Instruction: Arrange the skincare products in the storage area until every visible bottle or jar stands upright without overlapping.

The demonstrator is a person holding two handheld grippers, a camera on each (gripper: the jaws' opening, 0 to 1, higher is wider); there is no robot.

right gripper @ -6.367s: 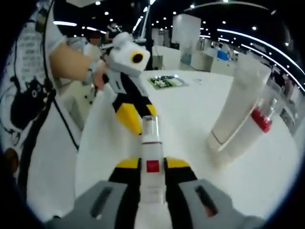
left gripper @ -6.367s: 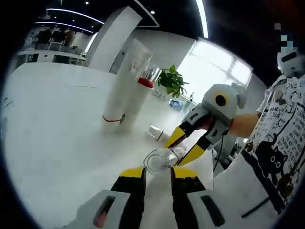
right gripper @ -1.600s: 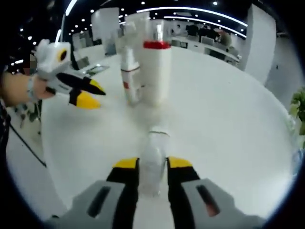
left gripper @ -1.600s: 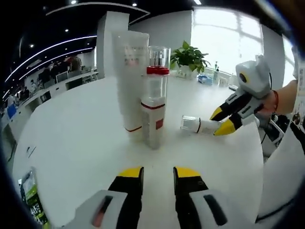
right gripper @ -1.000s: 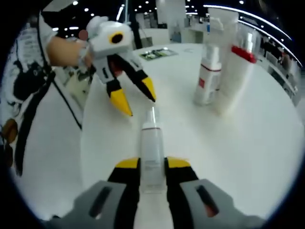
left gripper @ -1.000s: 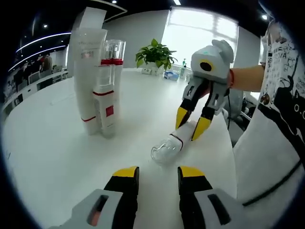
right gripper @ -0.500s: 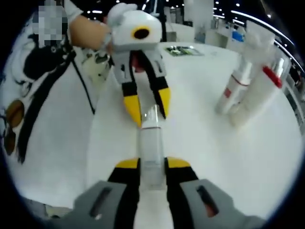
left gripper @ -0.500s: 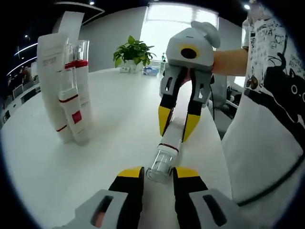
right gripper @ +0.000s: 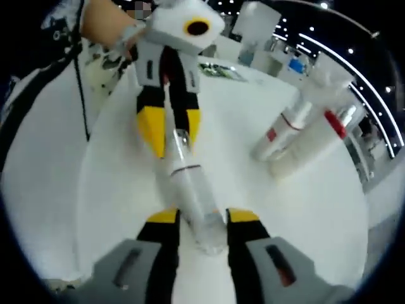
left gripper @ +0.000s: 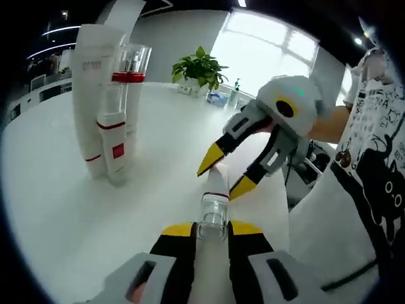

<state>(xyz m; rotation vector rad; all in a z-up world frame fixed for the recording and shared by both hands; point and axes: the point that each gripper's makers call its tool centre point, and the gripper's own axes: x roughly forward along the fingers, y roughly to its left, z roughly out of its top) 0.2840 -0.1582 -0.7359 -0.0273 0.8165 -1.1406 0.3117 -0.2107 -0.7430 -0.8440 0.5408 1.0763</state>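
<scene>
A small bottle [left gripper: 214, 209] with a white body and a clear cap hangs level above the white table [left gripper: 50, 209], between the two grippers. My left gripper [left gripper: 212, 229] is shut on its clear cap end. My right gripper [left gripper: 226, 177] faces it, jaws spread wider than the white body. In the right gripper view the bottle [right gripper: 190, 183] lies slanted between my right gripper [right gripper: 204, 218] and my left gripper [right gripper: 171, 136]. Upright and close together stand a white tube [left gripper: 95, 95], a red-banded bottle [left gripper: 130, 69] and a red-labelled pump bottle [left gripper: 114, 145].
The upright group shows at the right as tube [right gripper: 316, 120], pump bottle [right gripper: 281, 136] and red-banded bottle [right gripper: 338, 123]. A potted plant [left gripper: 199, 66] stands at the table's far side. The person's printed shirt [left gripper: 373, 171] is close by the table edge.
My left gripper has closed on the bottle's clear cap. My right gripper's jaws have spread, and the bottle now sits slanted between them.
</scene>
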